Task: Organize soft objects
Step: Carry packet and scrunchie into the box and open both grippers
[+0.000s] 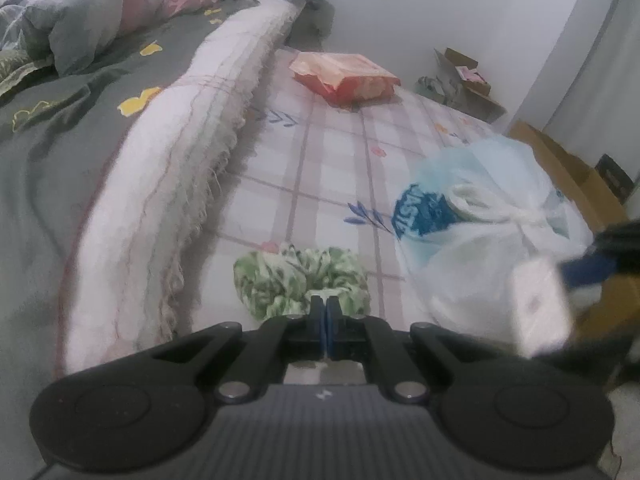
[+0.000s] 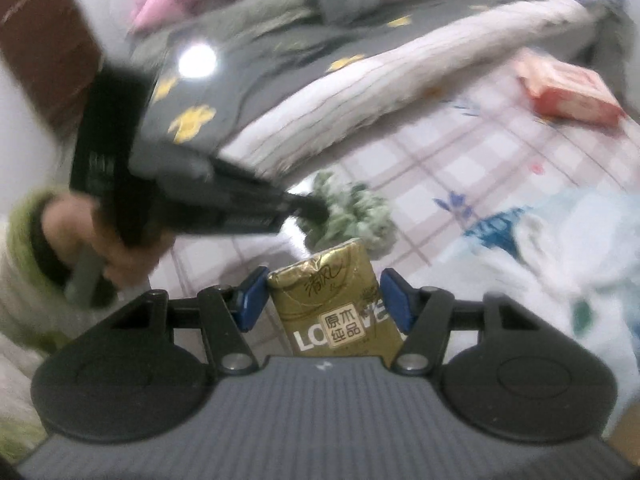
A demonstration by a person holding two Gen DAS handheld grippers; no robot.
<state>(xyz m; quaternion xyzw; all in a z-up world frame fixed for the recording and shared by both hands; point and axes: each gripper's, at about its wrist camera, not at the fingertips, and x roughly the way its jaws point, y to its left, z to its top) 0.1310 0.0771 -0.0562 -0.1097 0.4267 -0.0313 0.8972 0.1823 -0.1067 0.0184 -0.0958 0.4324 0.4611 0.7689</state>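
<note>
The left gripper (image 1: 324, 304) has its 2 blue-padded jaws pressed together at the near edge of a green-and-white scrunchie (image 1: 300, 280) that lies on the plaid bedsheet (image 1: 320, 152). The frames do not show clearly whether a fold of the fabric is pinched between the tips; the pads meet with no visible gap. In the right wrist view this gripper comes in from the left, held by a hand (image 2: 116, 240) in a pale sleeve with a green cuff, and its tip touches the scrunchie.

The right gripper (image 2: 324, 296) stands partly spread, its 2 blue pads against the sides of a gold tissue pack (image 2: 336, 308) that sits upright between them, near the camera, in front of the scrunchie.

To the right of the scrunchie lies a white plastic bag (image 1: 480, 240) with blue print, soft white stuff bulging inside it. Far along the sheet rests a red-orange packet (image 1: 344, 76). On the left a folded white blanket with a frayed fringe (image 1: 168, 184) runs from near to far, and beyond it lies a grey quilt with yellow shapes (image 1: 60, 128). Cardboard boxes (image 1: 468, 76) stand by the far wall on the right.
</note>
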